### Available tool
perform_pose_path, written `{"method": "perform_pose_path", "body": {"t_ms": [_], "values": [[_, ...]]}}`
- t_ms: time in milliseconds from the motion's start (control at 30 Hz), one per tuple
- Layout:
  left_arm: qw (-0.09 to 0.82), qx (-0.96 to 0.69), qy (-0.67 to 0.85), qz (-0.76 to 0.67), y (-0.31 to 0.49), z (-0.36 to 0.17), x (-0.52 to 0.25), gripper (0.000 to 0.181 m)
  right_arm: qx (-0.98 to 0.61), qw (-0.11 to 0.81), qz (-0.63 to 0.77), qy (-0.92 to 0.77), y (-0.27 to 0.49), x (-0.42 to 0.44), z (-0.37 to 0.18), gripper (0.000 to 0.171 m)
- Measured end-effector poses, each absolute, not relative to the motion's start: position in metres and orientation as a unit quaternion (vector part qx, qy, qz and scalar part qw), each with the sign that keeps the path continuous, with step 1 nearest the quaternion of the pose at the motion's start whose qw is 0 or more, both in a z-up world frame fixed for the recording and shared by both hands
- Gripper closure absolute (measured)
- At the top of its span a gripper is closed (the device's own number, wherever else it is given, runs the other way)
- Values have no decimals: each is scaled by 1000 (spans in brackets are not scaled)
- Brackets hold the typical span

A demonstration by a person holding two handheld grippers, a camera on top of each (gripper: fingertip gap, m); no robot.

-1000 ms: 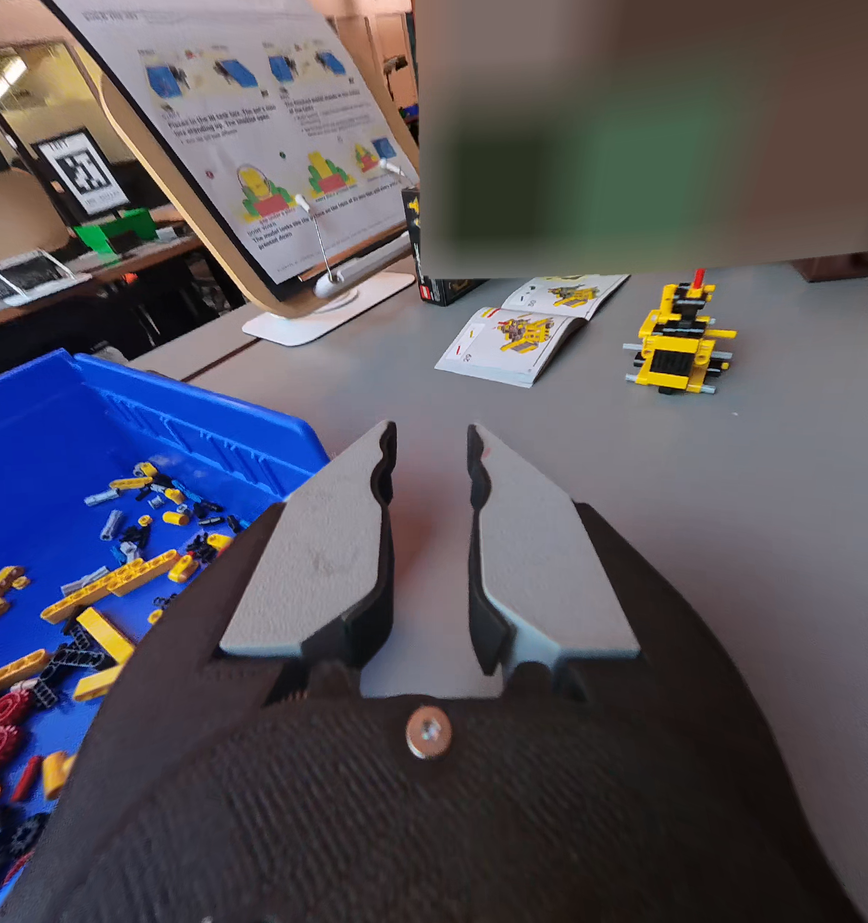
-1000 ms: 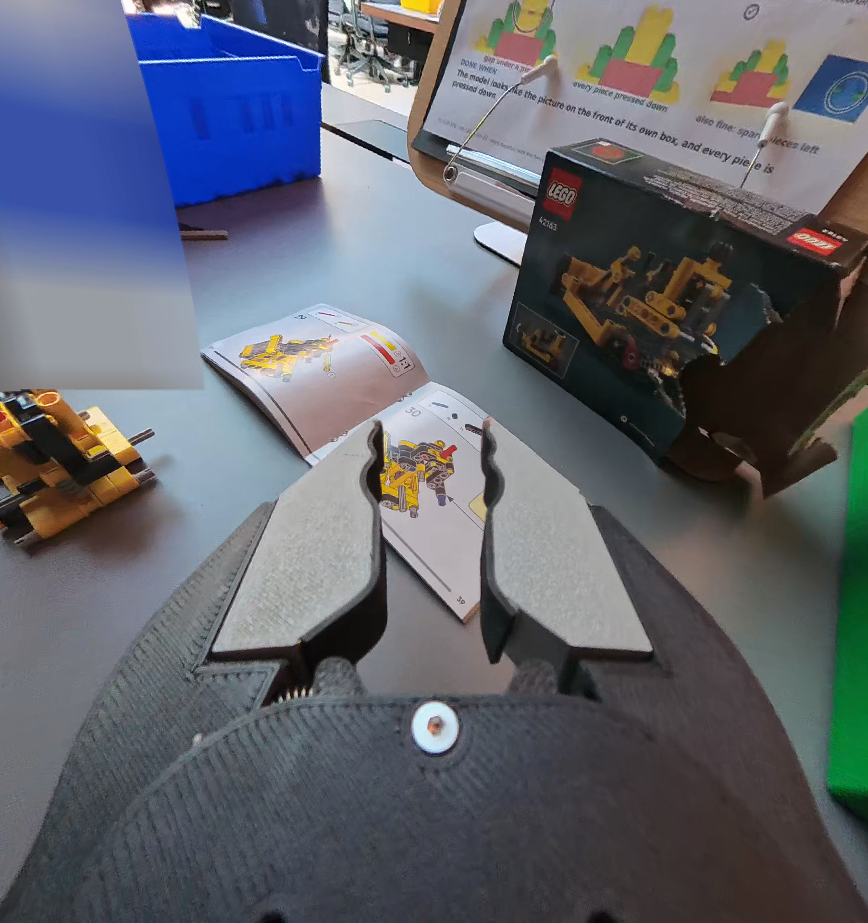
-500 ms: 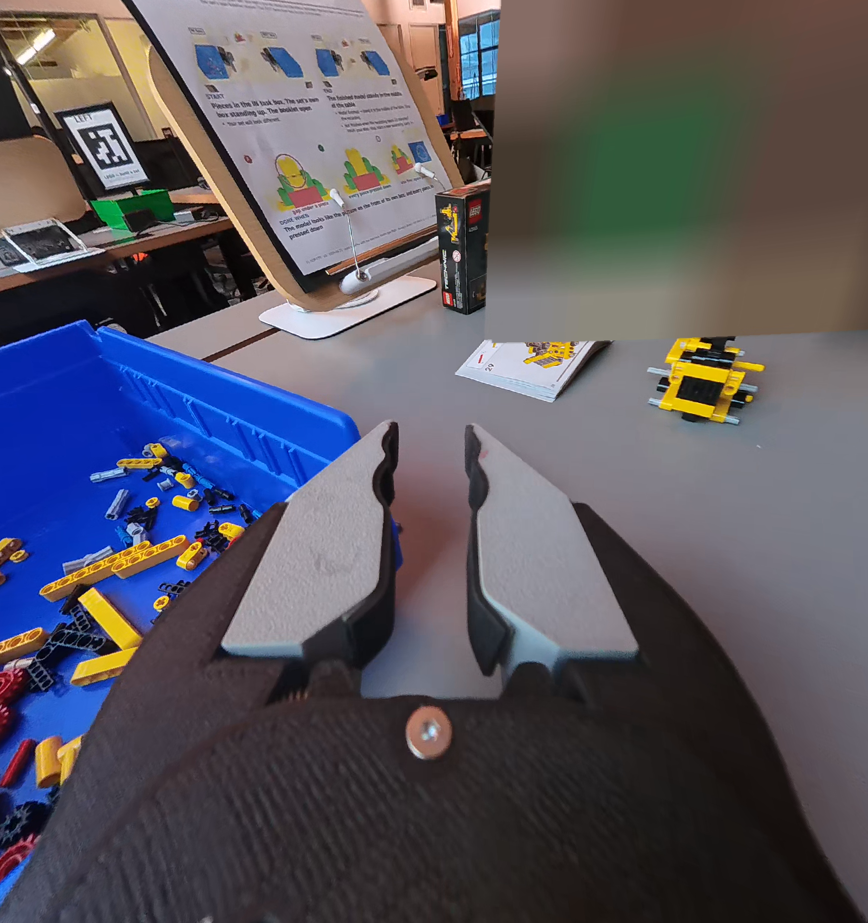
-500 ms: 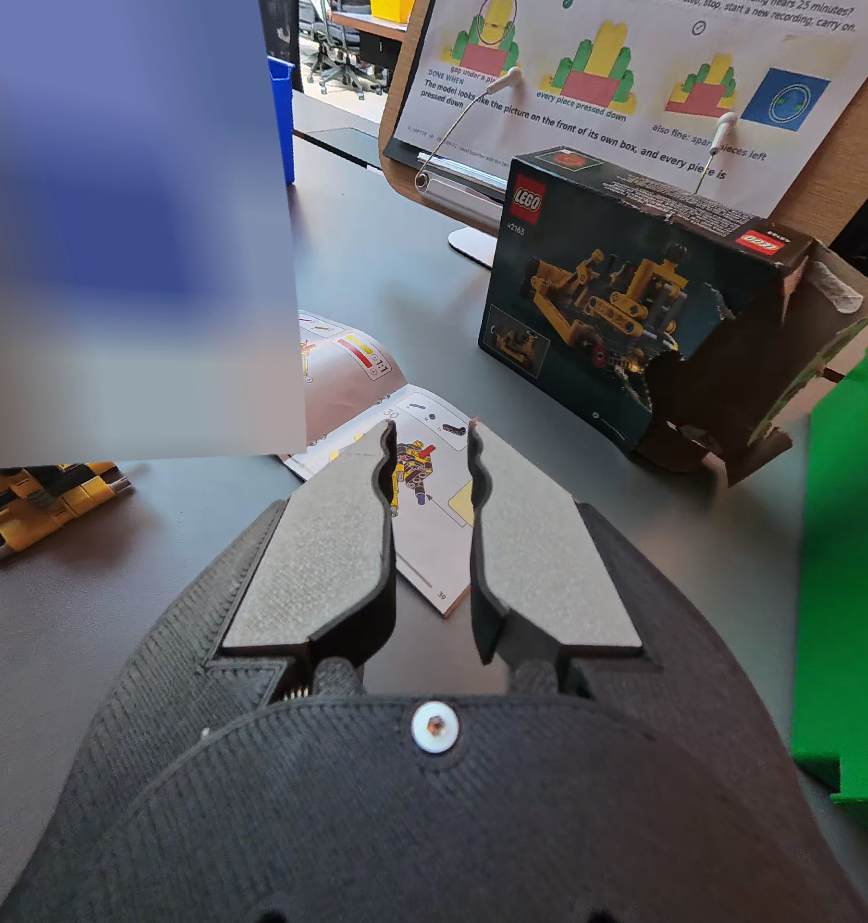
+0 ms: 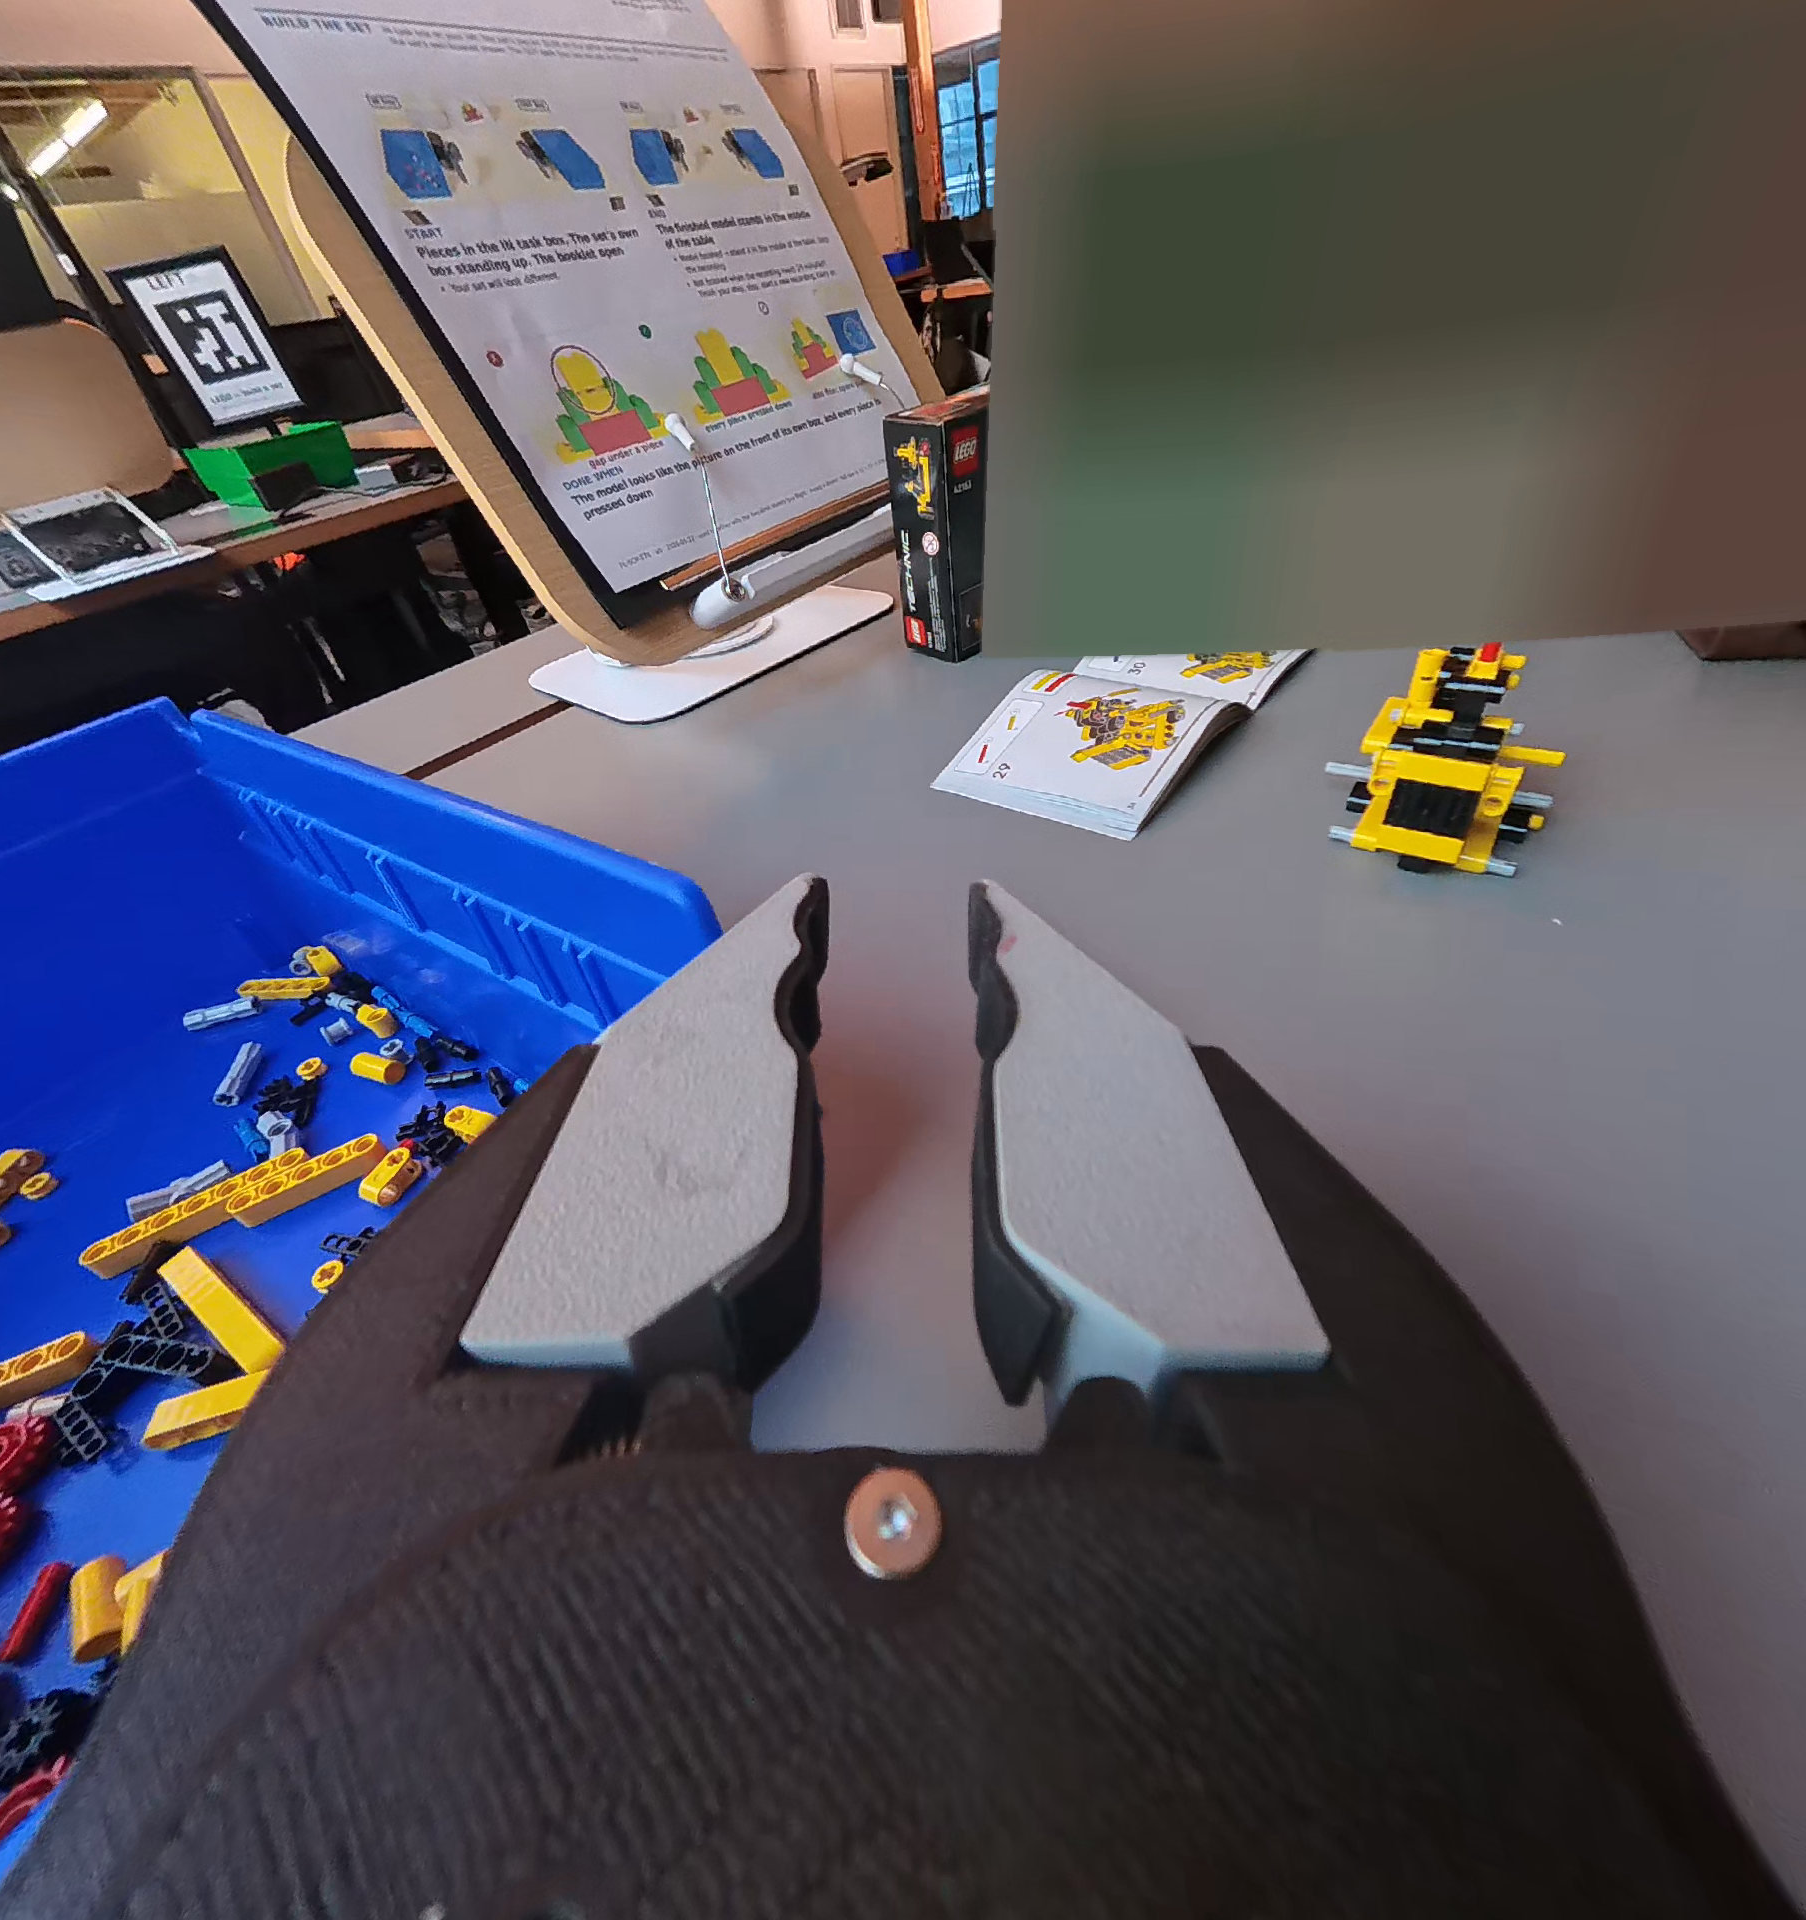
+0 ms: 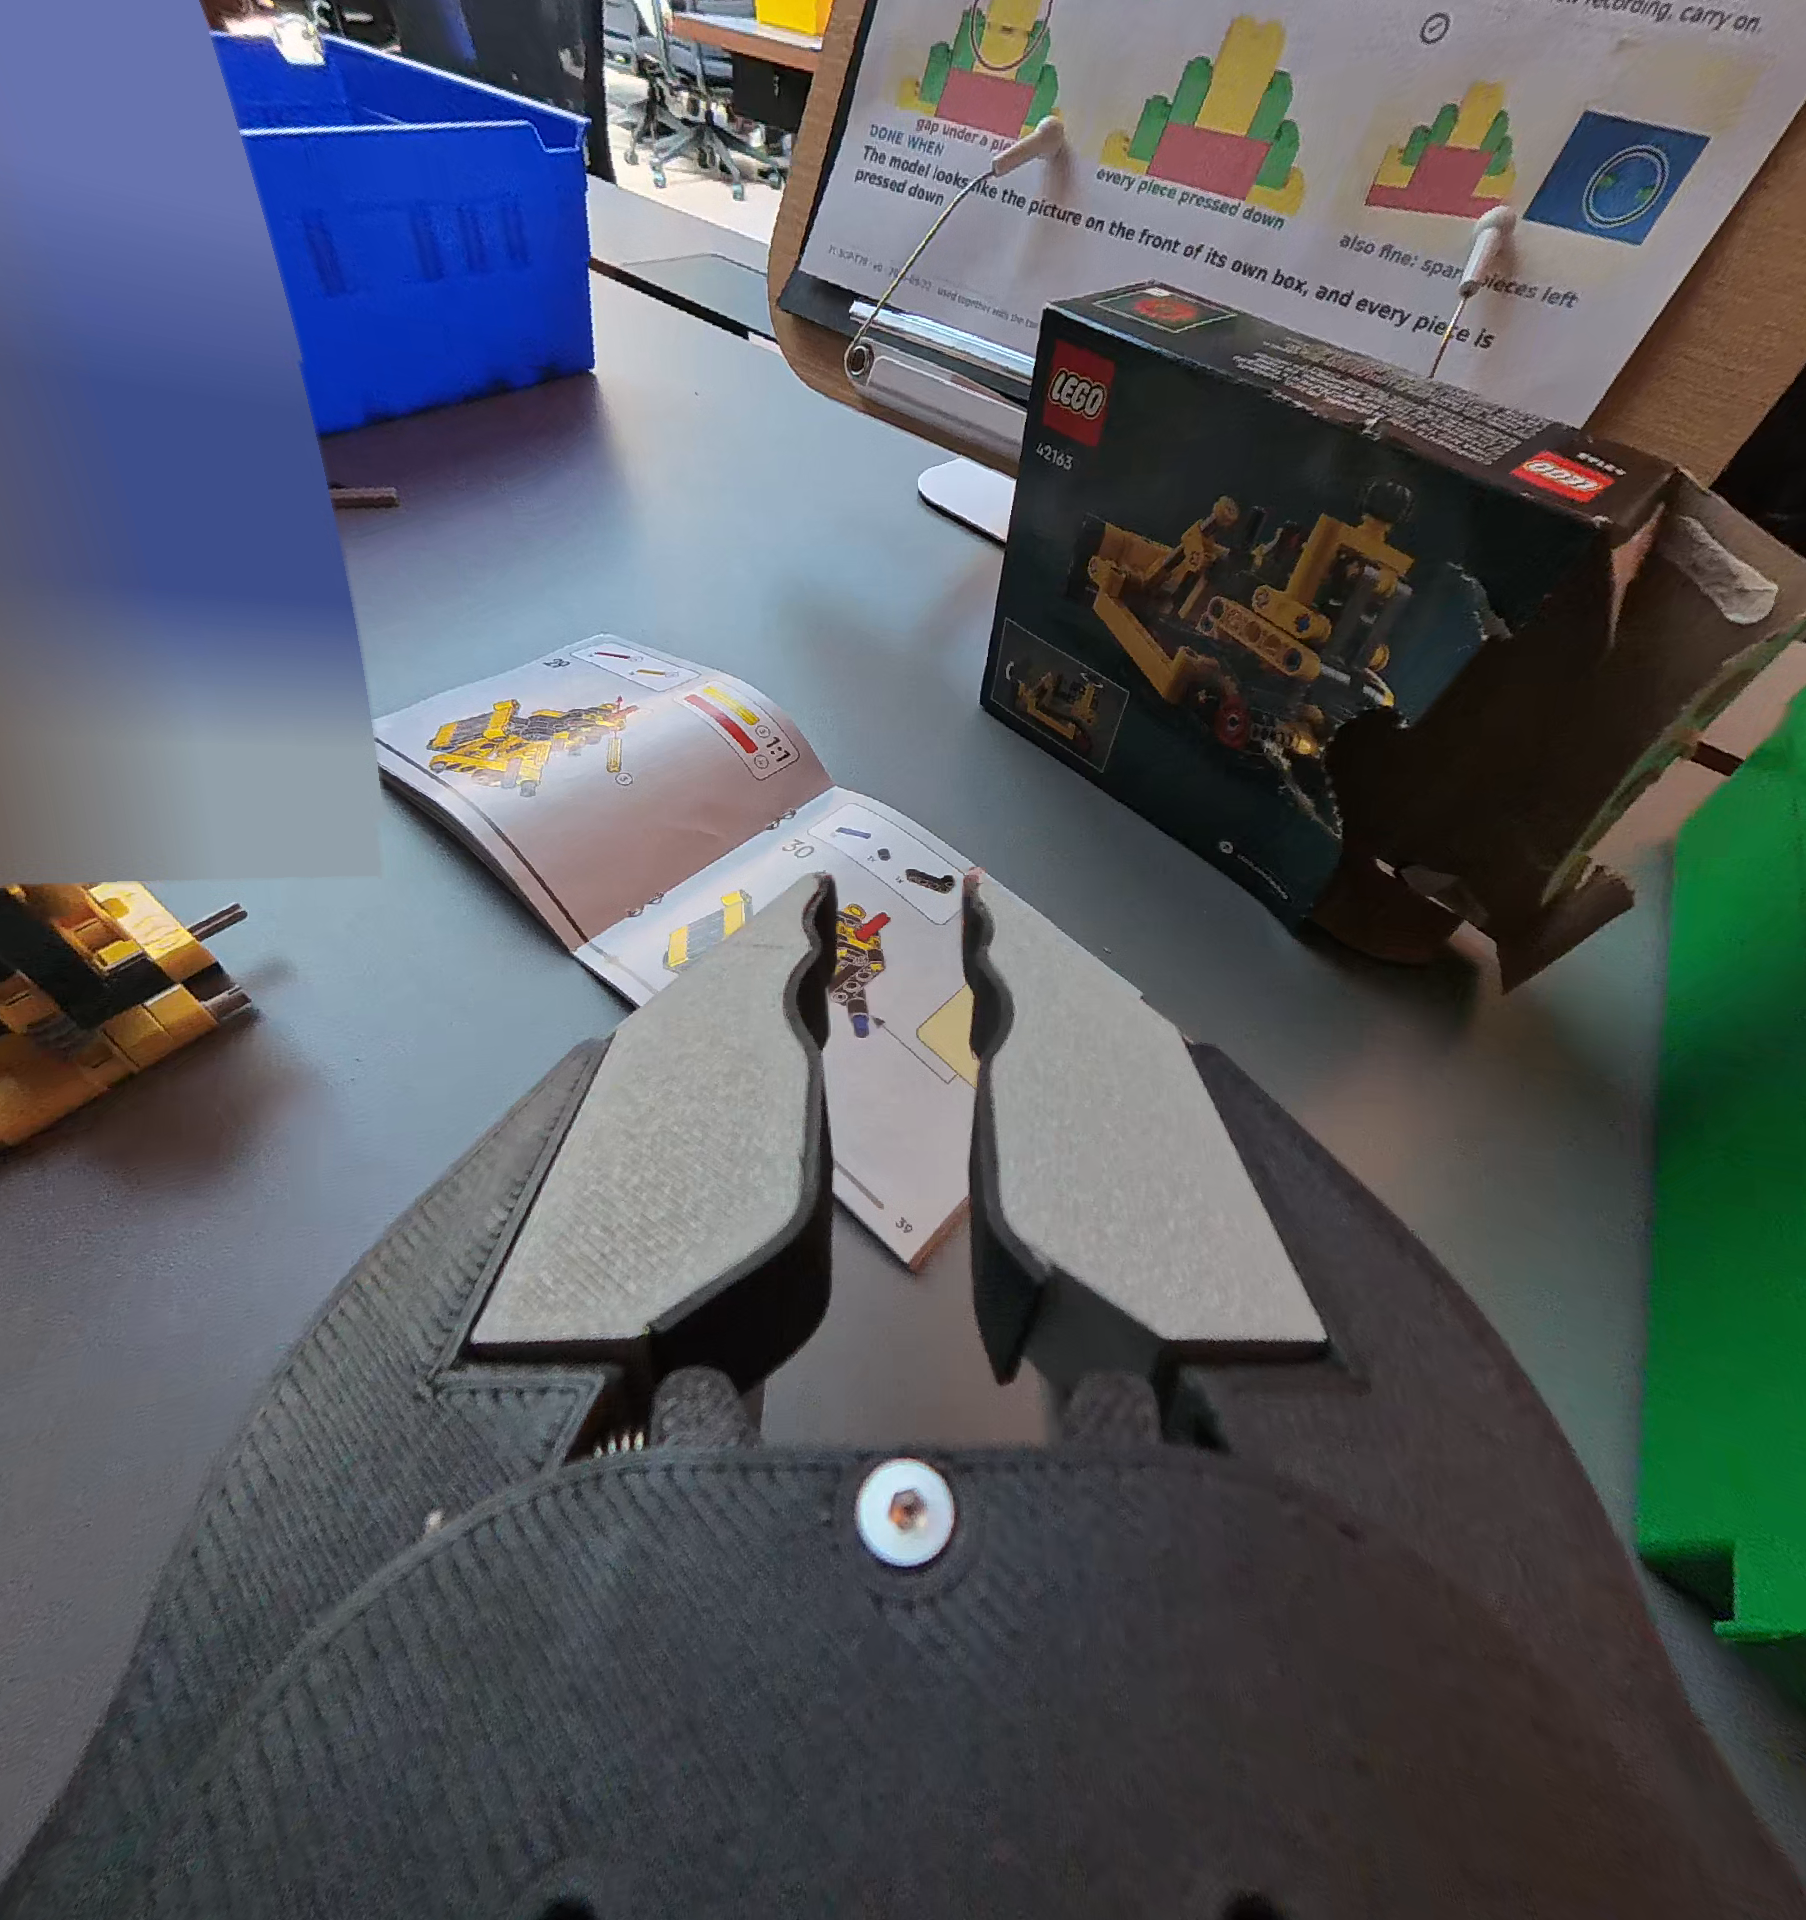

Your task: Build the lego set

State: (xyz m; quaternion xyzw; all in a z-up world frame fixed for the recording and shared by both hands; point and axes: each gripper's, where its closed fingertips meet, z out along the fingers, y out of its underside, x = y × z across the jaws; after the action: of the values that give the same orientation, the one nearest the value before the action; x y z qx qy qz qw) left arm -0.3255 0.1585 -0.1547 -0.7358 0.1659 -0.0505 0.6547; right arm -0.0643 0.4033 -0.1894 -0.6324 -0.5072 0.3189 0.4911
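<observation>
Left gripper (image 5: 897, 914): released, empty, over bare counter (image 5: 1294, 1091). Blue bin (image 5: 442, 831) of loose pieces (image 5: 255, 1184) at 9 o'clock. Part-built yellow model (image 5: 1439, 769) at 1 o'clock; open booklet (image 5: 1096, 748) at 12.

Right gripper (image 6: 894, 904): released, empty, above booklet (image 6: 650, 769). Set box (image 6: 1263, 623) upright at 1 o'clock.

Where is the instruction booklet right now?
The instruction booklet lies open on the grey table, in front of the set's box, between it and the half-built yellow model.
</observation>
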Motion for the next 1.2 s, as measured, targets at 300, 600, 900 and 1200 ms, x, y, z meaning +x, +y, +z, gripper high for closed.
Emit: {"method": "perform_pose_path", "body": {"t_ms": [300,600,900,1200], "values": [[690,-719,68,-43,140,-128,-366,157,-628,497,326,-502,412,-62,-187,155],[586,-809,-11,-50,133,-108,-453,147,-630,498,325,-499,414,-62,-187,155],[540,-841,26,4,165,-112,-477,157,-621,514,303,-508,413,-63,-186,163],[407,-910,75,-32,222,-151,-475,160,-627,501,305,-512,415,-67,-190,162]]}}
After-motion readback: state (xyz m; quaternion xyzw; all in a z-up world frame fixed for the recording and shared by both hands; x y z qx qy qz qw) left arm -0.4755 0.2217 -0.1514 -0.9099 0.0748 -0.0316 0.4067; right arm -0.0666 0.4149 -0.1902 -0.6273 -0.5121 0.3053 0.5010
